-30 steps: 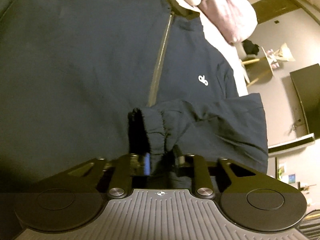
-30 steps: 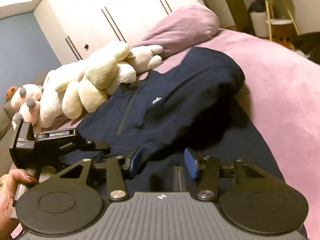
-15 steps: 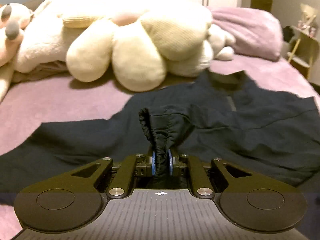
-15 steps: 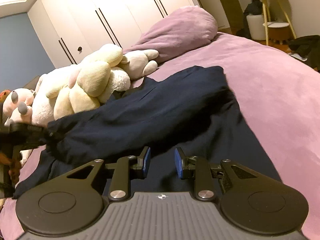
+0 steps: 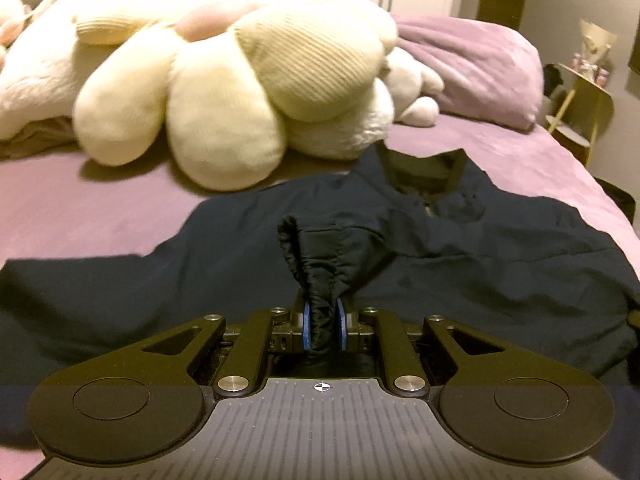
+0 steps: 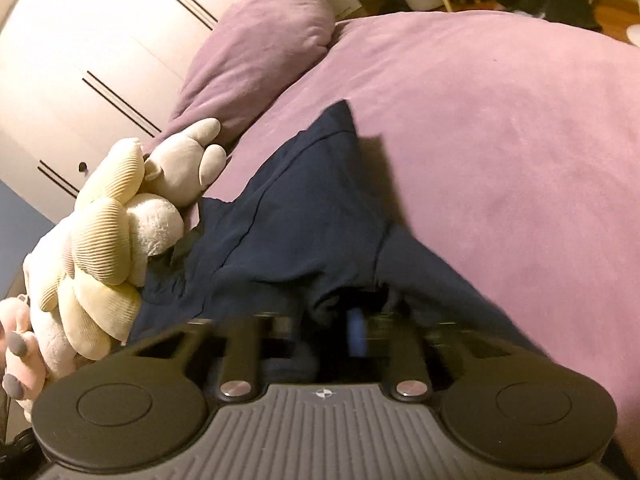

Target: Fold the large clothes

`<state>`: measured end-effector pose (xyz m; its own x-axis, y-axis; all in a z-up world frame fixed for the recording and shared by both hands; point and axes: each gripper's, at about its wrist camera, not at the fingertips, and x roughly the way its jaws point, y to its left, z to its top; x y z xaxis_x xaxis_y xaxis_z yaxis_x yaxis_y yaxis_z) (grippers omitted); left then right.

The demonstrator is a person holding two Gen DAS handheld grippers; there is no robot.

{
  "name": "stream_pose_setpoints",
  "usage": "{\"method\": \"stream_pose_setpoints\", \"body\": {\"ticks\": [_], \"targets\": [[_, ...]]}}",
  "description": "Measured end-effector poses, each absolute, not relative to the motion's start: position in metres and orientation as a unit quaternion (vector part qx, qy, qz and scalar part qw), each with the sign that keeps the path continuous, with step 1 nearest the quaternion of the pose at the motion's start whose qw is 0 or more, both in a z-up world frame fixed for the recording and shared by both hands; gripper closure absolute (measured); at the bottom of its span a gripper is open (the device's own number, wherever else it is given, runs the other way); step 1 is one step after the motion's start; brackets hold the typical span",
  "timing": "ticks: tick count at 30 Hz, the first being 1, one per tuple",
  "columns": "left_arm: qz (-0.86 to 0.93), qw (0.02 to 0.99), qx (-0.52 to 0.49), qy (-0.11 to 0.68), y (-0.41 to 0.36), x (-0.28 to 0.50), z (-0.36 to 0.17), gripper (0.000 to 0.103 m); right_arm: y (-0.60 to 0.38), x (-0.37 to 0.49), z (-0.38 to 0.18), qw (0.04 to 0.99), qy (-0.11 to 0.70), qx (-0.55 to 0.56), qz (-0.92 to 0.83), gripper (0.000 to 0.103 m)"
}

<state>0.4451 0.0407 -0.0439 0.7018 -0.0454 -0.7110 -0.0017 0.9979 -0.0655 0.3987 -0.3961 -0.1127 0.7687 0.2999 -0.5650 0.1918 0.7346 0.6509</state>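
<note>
Lying spread across the purple bedspread (image 5: 100, 208) is the navy jacket (image 5: 500, 248), collar toward the headboard end, zip running down from the collar, body flattened out to both sides. The left gripper (image 5: 322, 326) is pinching the jacket's gathered elastic cuff (image 5: 316, 280): its blue pads (image 5: 306, 326) are pressing together on the bunched fabric, which is rising in a puckered loop just ahead of the fingers while the sleeve is trailing back onto the jacket's front.

In the right wrist view the jacket (image 6: 304, 224) is stretching away from the camera over the bedspread (image 6: 500, 140), one corner lifting to a point near the middle of the bed. The right gripper (image 6: 344, 332) is sitting low against the dark cloth and is smeared by motion blur; one blue pad (image 6: 357, 332) is showing as a streak, fabric is crowding around the fingers, and I cannot tell whether the jaws are apart or clamped on it.

Sitting just beyond the collar, a pile of cream plush toys (image 5: 224, 80) is touching the jacket's upper edge. A purple pillow (image 6: 256, 52) is resting behind the toys, against white wardrobe doors (image 6: 100, 48). A small yellow-legged side table (image 5: 584, 100) is standing beside the bed, holding a few small items too blurred to name.
</note>
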Motion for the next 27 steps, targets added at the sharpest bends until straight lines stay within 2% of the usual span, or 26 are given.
{"method": "stream_pose_setpoints", "body": {"ticks": [3, 7, 9, 12, 14, 19, 22, 27], "targets": [[0.001, 0.917, 0.011, 0.4, 0.027, 0.457, -0.061, 0.086, -0.4, 0.4, -0.111, 0.885, 0.32, 0.339, 0.005, 0.093], [0.017, 0.912, 0.056, 0.406, 0.02, 0.458, -0.078, 0.067, -0.39, 0.403, -0.122, 0.902, 0.323, 0.286, -0.001, 0.094], [0.013, 0.915, 0.063, 0.399, 0.024, 0.451, -0.076, 0.063, -0.382, 0.401, -0.12, 0.916, 0.32, 0.242, 0.002, 0.093], [0.004, 0.918, 0.027, 0.395, 0.038, 0.44, -0.069, 0.055, -0.376, 0.388, -0.102, 0.921, 0.328, 0.209, 0.003, 0.082], [-0.001, 0.92, 0.001, 0.392, 0.046, 0.432, -0.065, 0.055, -0.377, 0.372, -0.087, 0.922, 0.322, 0.215, 0.013, 0.077], [0.003, 0.922, 0.005, 0.388, 0.05, 0.422, -0.061, 0.056, -0.357, 0.353, -0.064, 0.948, 0.278, 0.154, 0.031, 0.077], [0.01, 0.919, 0.008, 0.395, 0.054, 0.426, -0.065, 0.057, -0.337, 0.368, -0.065, 0.955, 0.28, 0.099, 0.023, 0.087], [0.008, 0.913, -0.002, 0.407, 0.055, 0.435, -0.078, 0.057, -0.325, 0.397, -0.091, 0.949, 0.31, 0.063, 0.011, 0.093]]}}
